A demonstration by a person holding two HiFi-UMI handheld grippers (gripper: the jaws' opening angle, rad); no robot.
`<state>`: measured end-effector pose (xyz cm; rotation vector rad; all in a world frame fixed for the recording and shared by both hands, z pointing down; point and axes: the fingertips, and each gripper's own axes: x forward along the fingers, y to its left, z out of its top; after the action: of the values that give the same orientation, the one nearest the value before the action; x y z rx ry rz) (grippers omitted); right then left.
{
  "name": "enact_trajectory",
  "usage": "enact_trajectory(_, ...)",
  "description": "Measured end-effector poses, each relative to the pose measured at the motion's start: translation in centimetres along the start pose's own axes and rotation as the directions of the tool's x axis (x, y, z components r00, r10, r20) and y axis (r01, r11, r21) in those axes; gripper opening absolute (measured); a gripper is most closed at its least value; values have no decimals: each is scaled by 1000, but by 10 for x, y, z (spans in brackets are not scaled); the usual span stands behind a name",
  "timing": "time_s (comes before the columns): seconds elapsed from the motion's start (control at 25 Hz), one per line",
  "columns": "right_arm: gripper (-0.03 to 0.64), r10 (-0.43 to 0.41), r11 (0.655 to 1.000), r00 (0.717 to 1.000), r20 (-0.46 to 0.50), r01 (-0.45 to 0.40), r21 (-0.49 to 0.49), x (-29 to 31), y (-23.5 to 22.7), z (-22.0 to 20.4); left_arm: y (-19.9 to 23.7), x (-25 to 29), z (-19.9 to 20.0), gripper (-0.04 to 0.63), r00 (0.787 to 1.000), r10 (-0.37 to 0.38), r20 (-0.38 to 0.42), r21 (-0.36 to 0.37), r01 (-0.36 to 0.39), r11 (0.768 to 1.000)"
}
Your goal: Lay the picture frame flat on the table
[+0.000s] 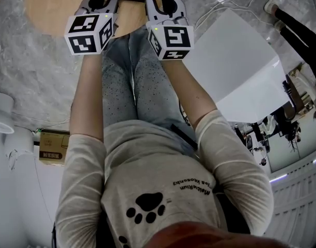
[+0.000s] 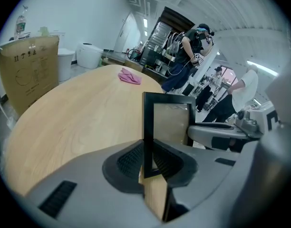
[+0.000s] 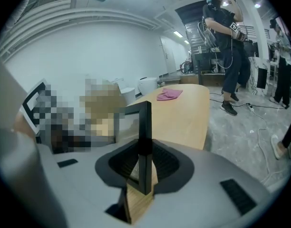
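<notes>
Black and upright, the picture frame [image 2: 170,120] is standing over the near part of the pale wooden table [image 2: 79,122], and I am holding it from both sides. I am watching the left gripper [image 2: 148,163] first: its jaws are standing only partly apart and are pressing on the frame's left bar near the bottom corner, with the glass running off behind the right-hand pad. In the right gripper view I am seeing the frame edge-on, a thin dark strip rising straight up between the pads of the right gripper [image 3: 144,163], which are closing on its two faces low on that side. Both tools are therefore carrying the same thing and nothing else. Wood grain is showing below the frame's lower corner in both gripper views, but I am not able to tell whether the bottom edge is touching the tabletop or hanging just above it. Looking down from the head camera, I am seeing both marker cubes [image 1: 91,33] side by side above the person's knees, with the jaws reaching over the table's near rim. Further back on the table a pink cloth [image 2: 129,76] is lying well apart from the frame, and a cardboard box [image 2: 29,70] is standing beside the table's far left edge.
</notes>
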<state>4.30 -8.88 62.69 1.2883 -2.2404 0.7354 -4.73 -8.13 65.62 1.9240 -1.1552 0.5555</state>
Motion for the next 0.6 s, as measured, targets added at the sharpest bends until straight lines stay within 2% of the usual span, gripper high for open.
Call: enact_trajectory(0.6, 91, 35, 999, 999, -10, -35, 20, 27, -14, 14, 10, 14, 20, 67, 998, 58, 17, -12, -57, 998)
